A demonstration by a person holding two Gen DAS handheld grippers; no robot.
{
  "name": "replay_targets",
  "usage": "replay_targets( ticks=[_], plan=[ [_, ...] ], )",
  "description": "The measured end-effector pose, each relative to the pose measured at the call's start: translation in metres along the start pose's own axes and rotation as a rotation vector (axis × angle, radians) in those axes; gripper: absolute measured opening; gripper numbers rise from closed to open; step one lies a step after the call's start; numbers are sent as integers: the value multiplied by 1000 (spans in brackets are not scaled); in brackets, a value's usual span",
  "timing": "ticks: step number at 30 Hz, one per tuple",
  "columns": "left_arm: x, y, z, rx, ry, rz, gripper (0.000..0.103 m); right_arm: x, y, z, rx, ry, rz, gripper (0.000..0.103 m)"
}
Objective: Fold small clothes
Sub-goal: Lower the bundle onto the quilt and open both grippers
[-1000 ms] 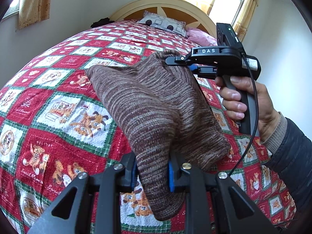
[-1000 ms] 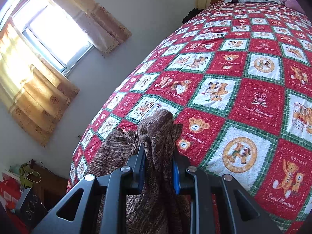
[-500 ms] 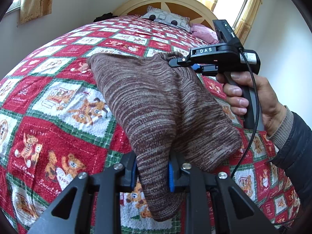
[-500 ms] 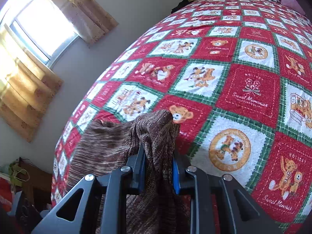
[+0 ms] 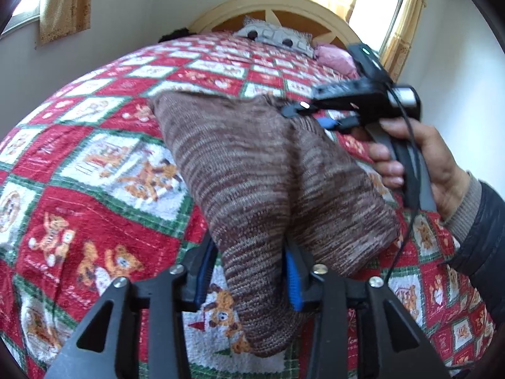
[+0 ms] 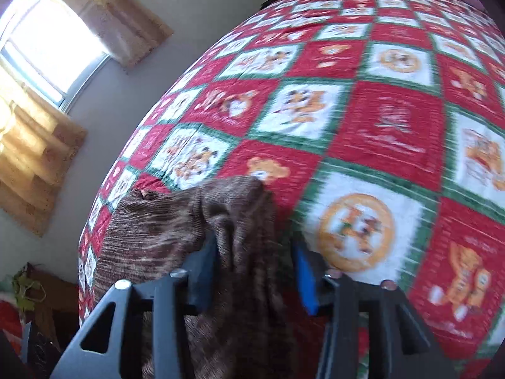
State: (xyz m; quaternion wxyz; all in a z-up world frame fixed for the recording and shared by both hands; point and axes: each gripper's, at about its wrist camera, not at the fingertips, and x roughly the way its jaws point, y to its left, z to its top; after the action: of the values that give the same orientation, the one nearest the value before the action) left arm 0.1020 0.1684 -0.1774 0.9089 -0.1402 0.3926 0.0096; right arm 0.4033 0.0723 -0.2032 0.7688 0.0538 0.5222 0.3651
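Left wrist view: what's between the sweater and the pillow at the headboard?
Only bare quilt; nothing else lies between the sweater and the pillow. The left wrist view shows this.

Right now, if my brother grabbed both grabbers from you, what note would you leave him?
Left gripper: the brown knit garment fills the gap between its pads; I can't tell whether it's clamped.
Right gripper: open, with a gap between the knit and its right pad.
The garment lies doubled over on the teddy-bear quilt, with both grippers at its edge.
Done: one fold, it seems.
Left: probably free both grippers, flatten the bundle, then fold again if it needs it.
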Motion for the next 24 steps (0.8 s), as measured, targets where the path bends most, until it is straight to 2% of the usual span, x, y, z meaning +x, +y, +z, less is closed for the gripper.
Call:
replay_targets(
  ticks=[3,5,8,12,15,17,18,19,22,24],
  plan=[
    [-7,4,-2,-5,-40,51,67,-31,-3,-13,-29,-47,-29,47],
    [-6,8,-3,-12,-42,77,72,-61,-1,-33,-50,-91,-48,47],
    [-7,10,-4,-28,-46,86,73,-99,6,-74,-97,-118,-26,47],
    [-21,6,-2,-13,-101,104,76,-117,20,-134,-164,-79,3,46],
    [-32,6,4,-16,-144,130,85,-105,29,-162,-196,-34,24,39],
    [-30,4,12,-21,-155,134,85,-92,35,-170,-220,-28,-11,23],
    [-28,3,15,-14,-157,139,85,-88,37,-172,-228,-28,-22,11],
    [-24,2,19,4,-157,160,85,-87,39,-174,-239,-40,-34,6],
    [-8,-2,29,65,-117,271,85,-100,44,-174,-246,-79,-28,4],
    [0,0,30,65,-72,287,86,-121,51,-173,-286,-127,-69,4]
  ],
)
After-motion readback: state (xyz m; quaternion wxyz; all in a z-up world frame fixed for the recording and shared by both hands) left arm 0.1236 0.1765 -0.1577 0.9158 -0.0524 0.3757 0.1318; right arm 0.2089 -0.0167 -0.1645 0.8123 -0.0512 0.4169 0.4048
